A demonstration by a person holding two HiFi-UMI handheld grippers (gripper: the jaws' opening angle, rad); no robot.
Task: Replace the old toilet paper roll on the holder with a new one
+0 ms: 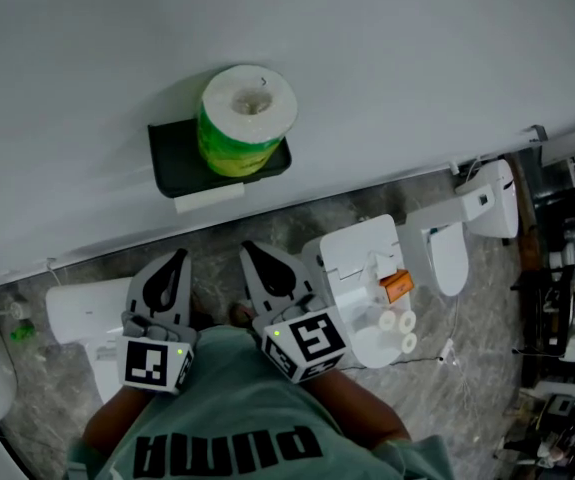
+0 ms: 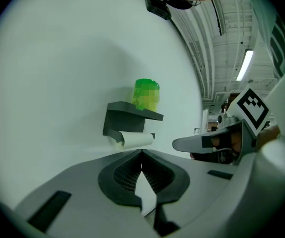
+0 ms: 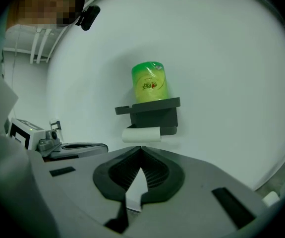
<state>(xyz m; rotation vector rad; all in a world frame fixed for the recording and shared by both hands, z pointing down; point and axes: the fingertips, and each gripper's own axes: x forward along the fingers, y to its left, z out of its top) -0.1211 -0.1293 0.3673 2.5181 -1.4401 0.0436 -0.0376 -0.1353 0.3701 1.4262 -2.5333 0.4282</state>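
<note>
A new roll in a green wrapper (image 1: 245,118) stands upright on the dark wall holder's shelf (image 1: 172,158). Under the shelf hangs the old roll (image 1: 209,197), thin and nearly bare. My left gripper (image 1: 179,258) and right gripper (image 1: 250,249) sit side by side close to my body, both shut and holding nothing, short of the wall. The left gripper view shows the green roll (image 2: 146,94) above the old roll (image 2: 135,140), beyond my left gripper's (image 2: 142,151) meeting tips. The right gripper view shows the holder (image 3: 152,112) and old roll (image 3: 141,134) straight ahead of my right gripper (image 3: 141,148).
A white toilet tank (image 1: 362,263) with an orange item (image 1: 397,286) on it stands just right of my right gripper. Another white toilet (image 1: 472,223) lies further right, and a white fixture (image 1: 87,313) to the left. Dark equipment (image 1: 567,268) crowds the right edge.
</note>
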